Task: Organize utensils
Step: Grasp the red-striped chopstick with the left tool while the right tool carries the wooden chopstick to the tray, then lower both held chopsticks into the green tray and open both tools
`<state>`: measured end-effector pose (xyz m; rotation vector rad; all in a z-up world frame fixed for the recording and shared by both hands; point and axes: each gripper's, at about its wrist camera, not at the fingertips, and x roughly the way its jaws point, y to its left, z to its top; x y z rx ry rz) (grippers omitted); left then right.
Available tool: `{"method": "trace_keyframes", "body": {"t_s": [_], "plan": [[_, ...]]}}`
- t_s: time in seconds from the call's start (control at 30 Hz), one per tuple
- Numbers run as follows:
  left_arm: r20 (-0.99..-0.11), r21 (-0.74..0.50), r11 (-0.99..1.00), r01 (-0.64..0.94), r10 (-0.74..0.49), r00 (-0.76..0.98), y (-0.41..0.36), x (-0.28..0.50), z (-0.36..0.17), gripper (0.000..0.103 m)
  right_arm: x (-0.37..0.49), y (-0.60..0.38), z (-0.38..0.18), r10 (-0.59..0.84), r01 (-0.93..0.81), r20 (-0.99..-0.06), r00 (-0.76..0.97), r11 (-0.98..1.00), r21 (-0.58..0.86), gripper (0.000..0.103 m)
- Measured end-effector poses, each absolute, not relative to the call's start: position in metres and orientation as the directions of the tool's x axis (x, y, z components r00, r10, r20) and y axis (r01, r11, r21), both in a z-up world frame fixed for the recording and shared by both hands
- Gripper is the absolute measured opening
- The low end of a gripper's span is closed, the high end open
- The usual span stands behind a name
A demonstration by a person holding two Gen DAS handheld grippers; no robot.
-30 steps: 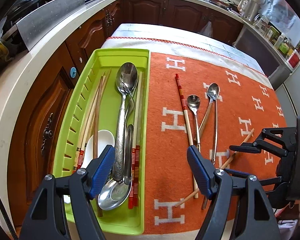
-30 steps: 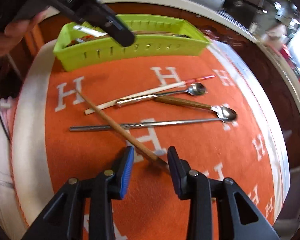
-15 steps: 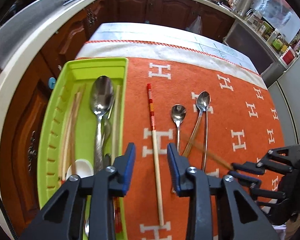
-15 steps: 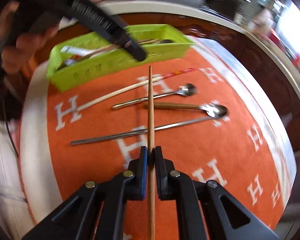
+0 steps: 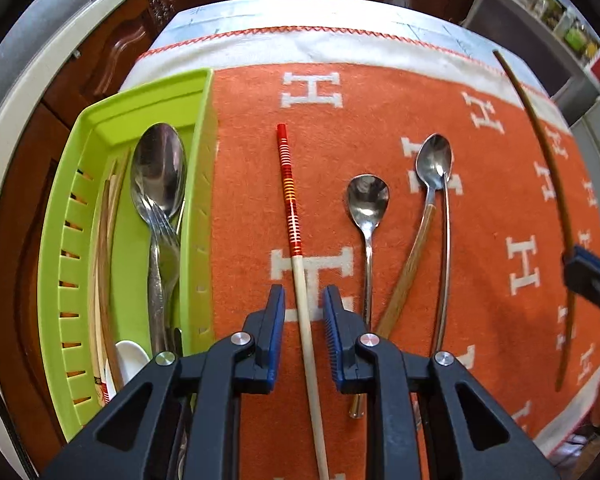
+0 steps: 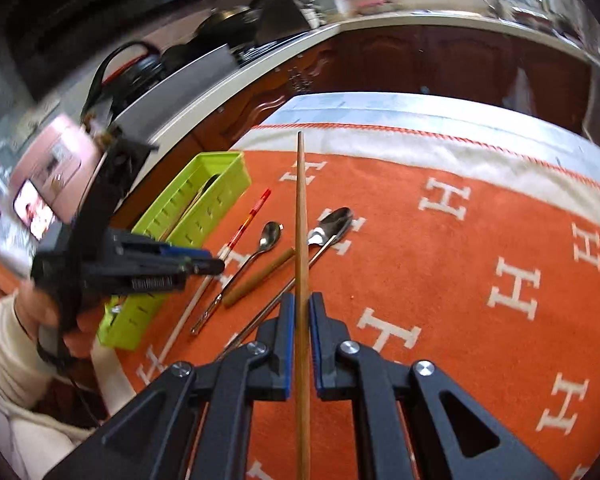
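A red-striped cream chopstick [image 5: 298, 264] lies on the orange cloth. My left gripper [image 5: 303, 300] is open, its jaws on either side of that chopstick without touching it. My right gripper [image 6: 299, 308] is shut on a brown wooden chopstick [image 6: 301, 216] and holds it above the cloth; the stick also shows at the right in the left wrist view [image 5: 556, 184]. A small steel spoon [image 5: 367, 208], a wood-handled spoon [image 5: 428, 184] and a steel chopstick [image 5: 446, 248] lie on the cloth. A green tray [image 5: 198, 184] at the left holds a large spoon [image 5: 158, 168], a fork and chopsticks.
The orange cloth with white H letters [image 5: 380, 112] covers a small table. Brown cabinets [image 6: 440, 60] and a pale counter [image 6: 228, 84] stand behind and to the left. A white ceramic spoon [image 5: 130, 360] lies at the tray's near end.
My left gripper has moved right from the tray and narrowed around the striped chopstick. My right gripper closed on the brown chopstick, lifted it off the cloth and swung it.
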<state>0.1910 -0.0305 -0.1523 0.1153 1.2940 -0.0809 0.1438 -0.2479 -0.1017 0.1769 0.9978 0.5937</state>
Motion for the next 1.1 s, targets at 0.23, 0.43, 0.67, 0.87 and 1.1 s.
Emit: {"method": "trace_keyframes", "body": {"t_s": [0.23,0.43,0.67,0.87,1.1], "plan": [[-0.929,-0.097,0.989,0.109,-0.13,0.348,-0.021,0.176,-0.151,0.003,0.142,-0.255,-0.102,0.605,-0.269,-0.694,0.389,0.796,0.543,0.007],[-0.883,-0.157,0.981,0.113,-0.191,0.429,-0.006,0.148,-0.111,0.003,0.138,-0.242,-0.092,0.664,-0.247,-0.653,0.363,0.745,0.62,0.007],[-0.826,-0.124,0.989,0.076,-0.146,0.545,0.047,0.103,-0.048,0.003,0.133,-0.189,-0.064,0.729,-0.267,-0.612,0.306,0.683,0.68,0.007],[-0.817,-0.073,0.996,-0.044,-0.034,0.575,0.1,0.099,-0.042,0.003,0.143,-0.126,-0.059,0.722,-0.202,-0.634,0.277,0.689,0.696,0.007],[-0.823,-0.086,0.994,-0.064,-0.034,0.567,0.12,0.109,-0.064,0.004,0.164,-0.074,-0.076,0.696,-0.144,-0.676,0.241,0.715,0.684,0.008]]}}
